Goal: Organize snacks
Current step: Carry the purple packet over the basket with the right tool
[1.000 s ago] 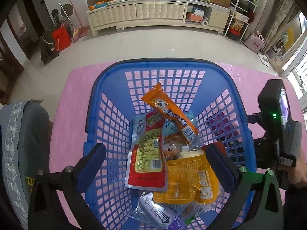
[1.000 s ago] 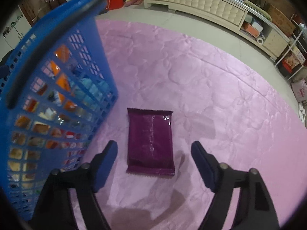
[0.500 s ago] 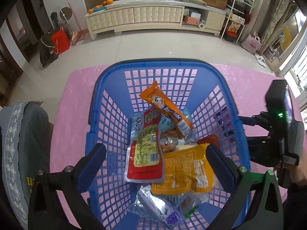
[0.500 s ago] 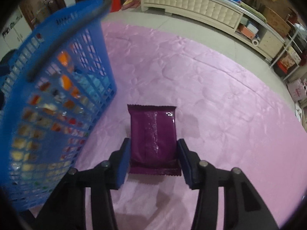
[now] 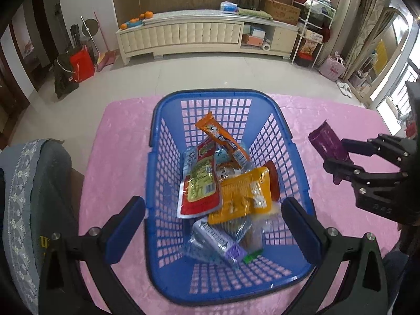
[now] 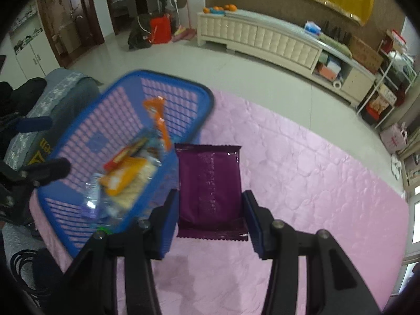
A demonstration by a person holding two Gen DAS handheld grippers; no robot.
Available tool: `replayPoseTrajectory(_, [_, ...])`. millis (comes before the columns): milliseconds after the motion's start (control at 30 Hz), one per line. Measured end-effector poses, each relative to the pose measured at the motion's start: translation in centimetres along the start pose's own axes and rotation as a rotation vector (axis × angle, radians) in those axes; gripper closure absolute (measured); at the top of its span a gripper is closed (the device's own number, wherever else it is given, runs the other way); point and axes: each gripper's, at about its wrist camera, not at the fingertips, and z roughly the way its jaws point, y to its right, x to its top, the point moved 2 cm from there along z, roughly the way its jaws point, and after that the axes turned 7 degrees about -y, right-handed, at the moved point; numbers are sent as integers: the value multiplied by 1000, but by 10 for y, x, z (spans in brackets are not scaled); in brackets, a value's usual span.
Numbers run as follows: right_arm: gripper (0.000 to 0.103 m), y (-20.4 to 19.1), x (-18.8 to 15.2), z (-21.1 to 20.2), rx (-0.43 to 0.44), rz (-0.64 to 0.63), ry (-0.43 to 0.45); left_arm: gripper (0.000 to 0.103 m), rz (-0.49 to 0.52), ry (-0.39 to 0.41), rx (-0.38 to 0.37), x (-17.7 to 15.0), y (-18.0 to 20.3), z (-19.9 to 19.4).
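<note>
My right gripper [image 6: 210, 210] is shut on a purple snack packet [image 6: 208, 183] and holds it in the air above the pink cloth, just right of the blue basket [image 6: 126, 99]. The packet [image 5: 326, 141] and the right gripper [image 5: 338, 157] also show in the left wrist view, right of the basket [image 5: 299, 162]. The basket holds several snack packets, among them an orange stick pack [image 5: 220, 136], a red and yellow pack [image 5: 199, 186] and an orange pack [image 5: 244, 194]. My left gripper [image 5: 215, 220] is open and empty above the basket's near end.
The pink cloth [image 6: 315, 183] covers the table. A grey cushioned chair [image 5: 31, 197] stands at the table's left side. Beyond the table are a tiled floor and a long cream cabinet [image 5: 204, 34].
My right gripper closed on the purple packet and lifted it off the cloth towards the basket. My left gripper pulled back and up from the basket, still open.
</note>
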Motion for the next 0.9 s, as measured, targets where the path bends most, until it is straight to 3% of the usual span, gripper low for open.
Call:
replayPoseTrajectory(400, [50,-61,-1,-28,33,-47,55,0,-19,23,-2,-33,-24,-25])
replayPoseTrajectory(900, [50,-100,-7,-11,24,-67,5,0,-35,33,-19,-53,-37,-31])
